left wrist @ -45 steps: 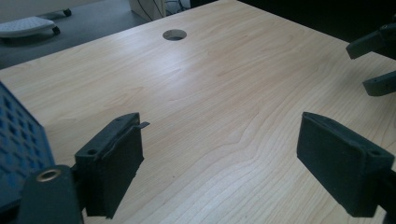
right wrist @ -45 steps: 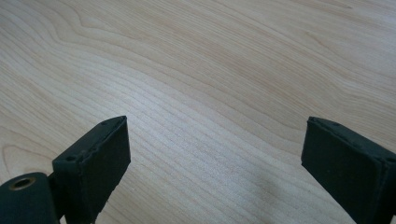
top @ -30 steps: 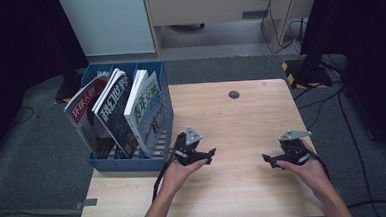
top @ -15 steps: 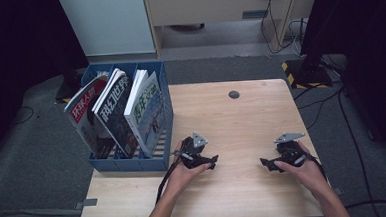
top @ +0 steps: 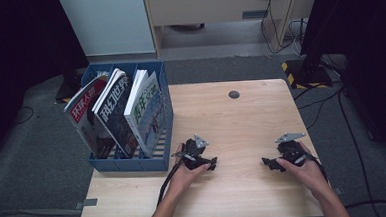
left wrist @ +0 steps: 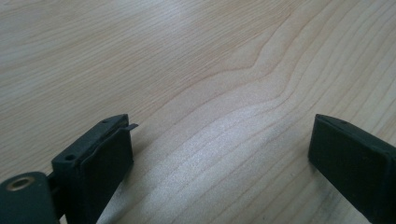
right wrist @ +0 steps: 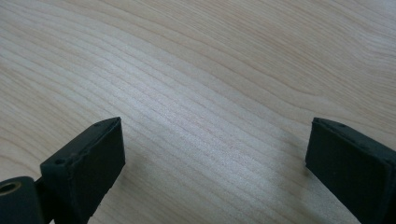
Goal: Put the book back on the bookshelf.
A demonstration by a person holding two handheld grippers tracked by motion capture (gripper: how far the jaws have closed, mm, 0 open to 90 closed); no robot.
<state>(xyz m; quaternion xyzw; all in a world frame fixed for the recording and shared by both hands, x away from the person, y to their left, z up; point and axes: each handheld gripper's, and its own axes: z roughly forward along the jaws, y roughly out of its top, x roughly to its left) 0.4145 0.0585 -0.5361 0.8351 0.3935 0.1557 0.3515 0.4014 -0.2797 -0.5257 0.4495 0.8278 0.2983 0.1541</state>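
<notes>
Both grippers are parked low over the near half of the light wooden table [top: 241,121] right now, jaws spread wide with nothing between them but bare wood grain. The left gripper [top: 210,162] sits just right of the blue plastic slatted file rack [top: 134,163]. The right gripper [top: 268,162] is well apart from it, near the right edge, and the two point in toward each other.

The rack stands at the table's left edge and holds three glossy magazines [top: 112,110], all leaning left.

My read is that this is the setup step, before any grab has happened. The magazines are the nearest things to work on, so the next move probably means lifting the left gripper, turning it toward the rack and lining its jaws up across a magazine's top edge.

There's also a small dark round grommet [top: 234,94] at the far side, well out of the way.
</notes>
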